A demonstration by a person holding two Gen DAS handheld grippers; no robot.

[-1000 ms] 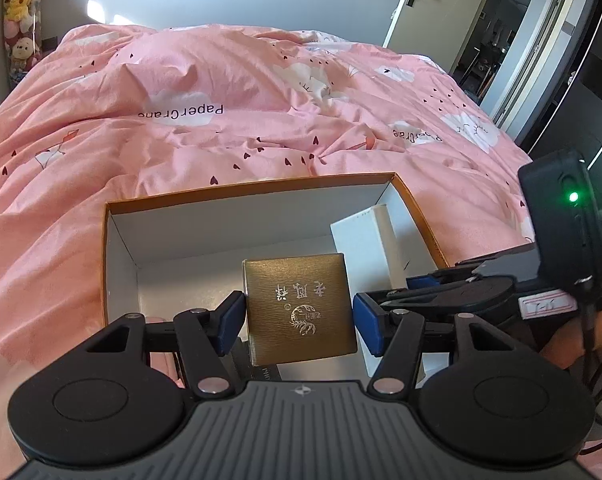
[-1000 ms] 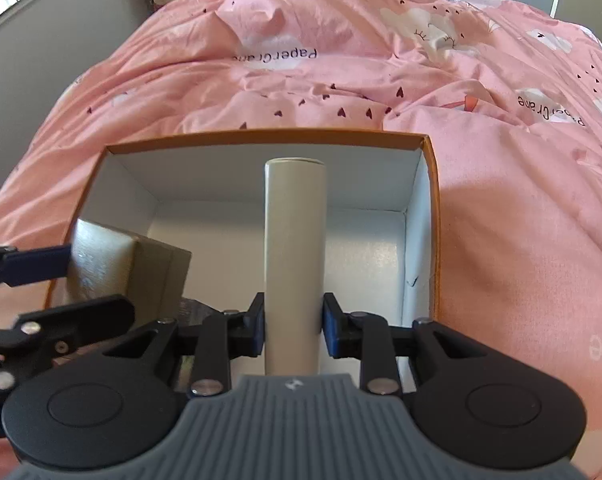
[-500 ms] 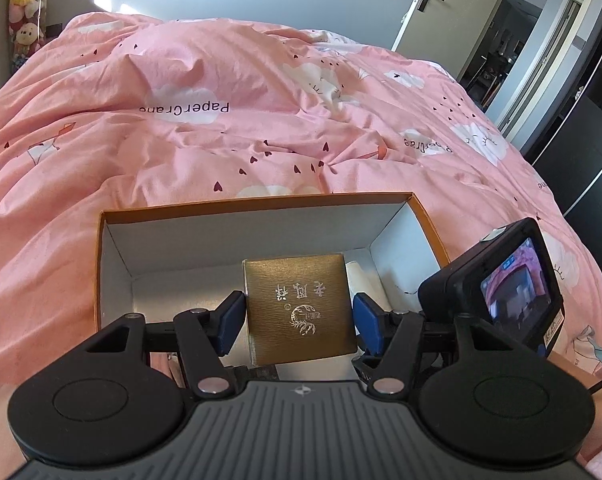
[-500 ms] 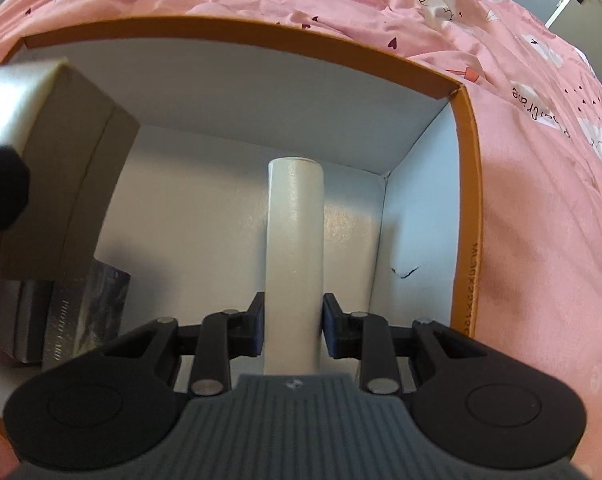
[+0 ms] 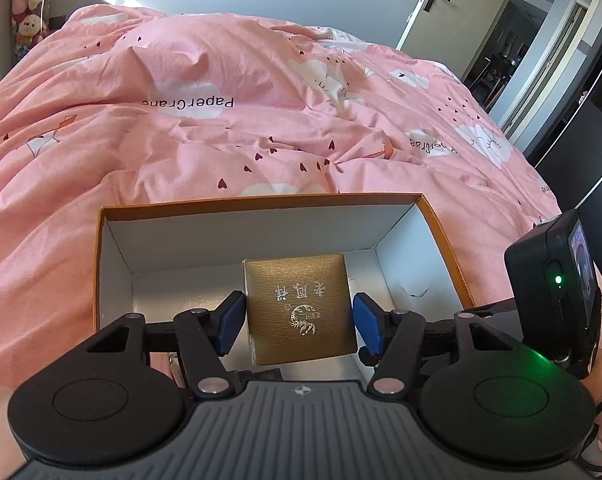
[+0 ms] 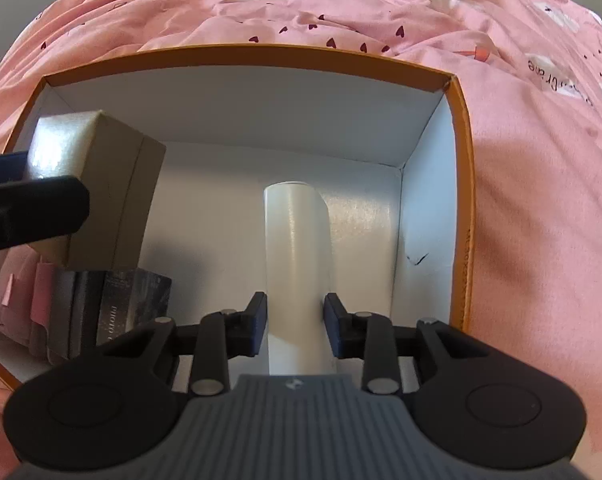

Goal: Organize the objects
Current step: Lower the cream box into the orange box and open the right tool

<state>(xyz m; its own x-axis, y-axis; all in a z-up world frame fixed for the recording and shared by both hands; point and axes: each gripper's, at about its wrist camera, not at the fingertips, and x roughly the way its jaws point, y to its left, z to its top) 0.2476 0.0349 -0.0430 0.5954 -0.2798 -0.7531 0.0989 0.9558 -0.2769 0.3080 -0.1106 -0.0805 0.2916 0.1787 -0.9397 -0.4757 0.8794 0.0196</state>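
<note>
Inside the orange-rimmed box (image 6: 463,184) on the bed, the right gripper (image 6: 295,320) jaws are opening around the white tube (image 6: 297,248); at nine o'clock, the left gripper (image 5: 299,318) is clamping the gold box (image 5: 301,306), not yet placed.

left gripper (image 5: 299,322): jaws wide, pads pressing a gold box (image 5: 301,306) | right gripper (image 6: 295,330): at 6 o'clock, tipped down, jaws opening around a white tube (image 6: 297,260)

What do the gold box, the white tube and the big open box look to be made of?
Gold box: card with brushed metallic foil, fine streaks, silver print. White tube: probably pearly plastic, soft sheen. Open box: matte white cardboard, orange rim, folded corners.
</note>
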